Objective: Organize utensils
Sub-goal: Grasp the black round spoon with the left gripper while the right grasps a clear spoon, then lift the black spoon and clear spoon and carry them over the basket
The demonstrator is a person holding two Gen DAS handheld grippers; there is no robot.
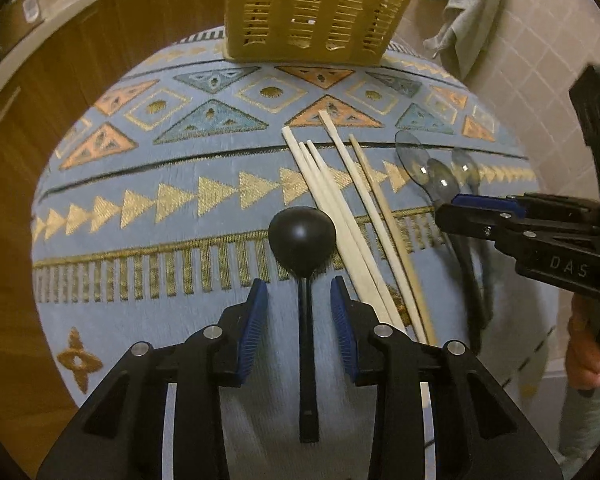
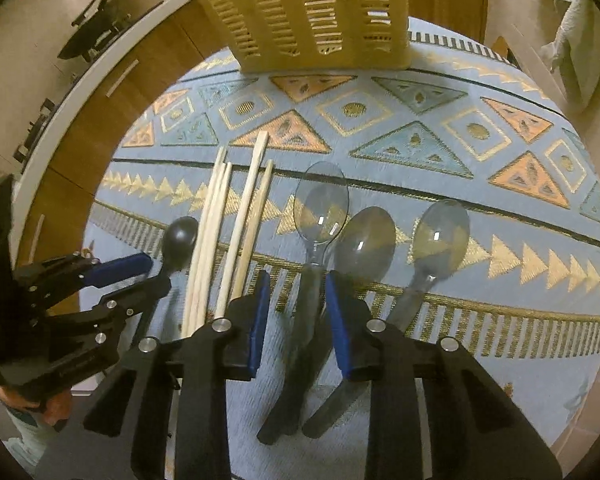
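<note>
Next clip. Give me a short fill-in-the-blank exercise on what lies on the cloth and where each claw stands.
1. The left claw straddles the handle of the ____ spoon.
2. Beside that spoon lies a bundle of wooden ____.
3. The right claw straddles the handle of one of the ____ clear spoons.
4. At the far edge of the patterned cloth stands a slotted yellow ____.

Missing words: black; chopsticks; three; basket
</note>
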